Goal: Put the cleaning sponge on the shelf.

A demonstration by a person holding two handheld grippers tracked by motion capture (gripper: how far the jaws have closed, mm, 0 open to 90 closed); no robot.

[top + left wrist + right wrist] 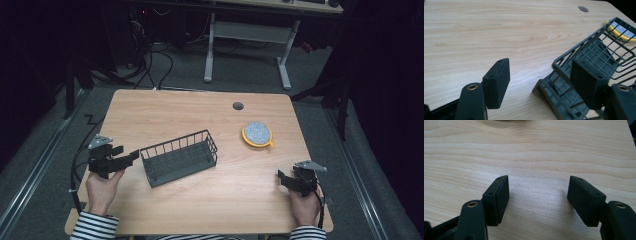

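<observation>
A dark wire basket (180, 157) lies on the wooden table (200, 115) a little left of centre, empty inside. My left gripper (129, 159) is held at the table's left edge, open, its tips just short of the basket's left end. In the left gripper view the basket (599, 62) rises behind the right jaw, and bare wood lies between the jaws. A round yellow-rimmed disc with a speckled grey top (257, 134) rests at the right of the table. My right gripper (283, 179) is open near the front right corner, over bare wood (539, 195).
A small dark grommet hole (238, 106) sits near the table's far edge. Beyond the table stands a white desk frame (247, 45) with cables on the grey floor. Dark rails run along both sides of the table.
</observation>
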